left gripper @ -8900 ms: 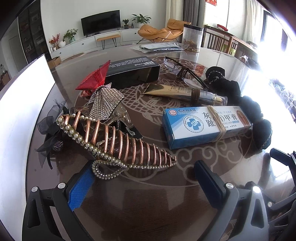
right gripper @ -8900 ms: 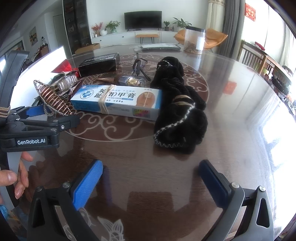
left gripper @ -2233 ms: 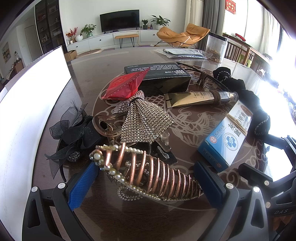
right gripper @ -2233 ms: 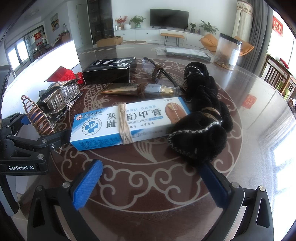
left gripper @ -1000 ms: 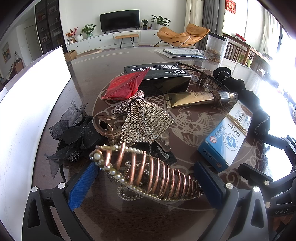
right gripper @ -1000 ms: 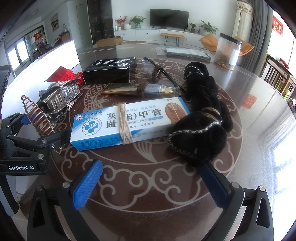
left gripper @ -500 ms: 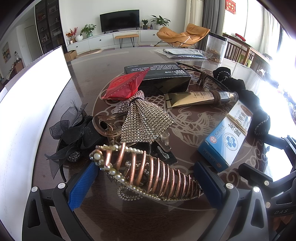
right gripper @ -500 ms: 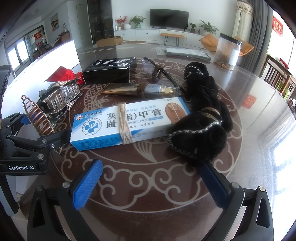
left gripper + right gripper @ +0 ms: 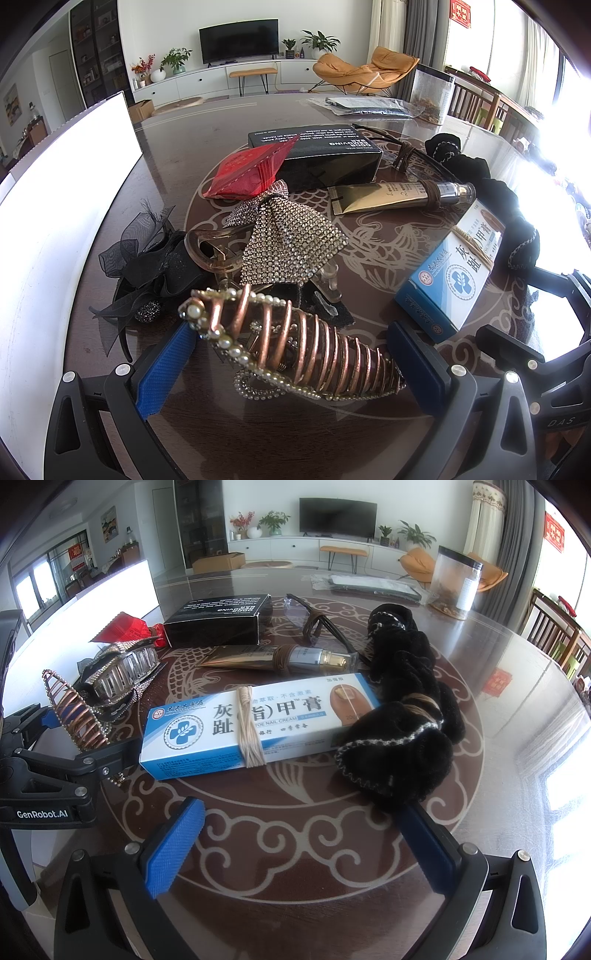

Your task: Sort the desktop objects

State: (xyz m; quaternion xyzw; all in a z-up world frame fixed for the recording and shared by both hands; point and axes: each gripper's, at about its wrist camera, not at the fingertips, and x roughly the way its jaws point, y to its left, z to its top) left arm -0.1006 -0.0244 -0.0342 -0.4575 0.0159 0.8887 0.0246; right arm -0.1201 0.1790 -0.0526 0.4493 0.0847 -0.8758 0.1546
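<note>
A copper spiral hair clip (image 9: pixel 295 343) edged with pearls lies on the dark table between the fingers of my left gripper (image 9: pixel 291 365), which is open around it. Behind it are a rhinestone bow clip (image 9: pixel 291 240), a black mesh bow (image 9: pixel 147 258), a red packet (image 9: pixel 247 170), a black box (image 9: pixel 321 155) and a gold tube (image 9: pixel 399 194). My right gripper (image 9: pixel 303 834) is open and holds nothing. It sits just in front of a blue-and-white nail cream box (image 9: pixel 255 723) and a black fuzzy scrunchie (image 9: pixel 402 746).
Dark glasses (image 9: pixel 317 624) lie behind the tube. A clear jar (image 9: pixel 456 583) and a flat plastic bag (image 9: pixel 369 583) stand at the far side. A bright white board (image 9: pixel 55 221) runs along the table's left edge. Bare patterned tabletop (image 9: pixel 517 709) shows on the right.
Nothing has moved over the last two seconds. Since about nine seconds ago, the left gripper has closed in around the copper clip and the right gripper has come nearer the blue box.
</note>
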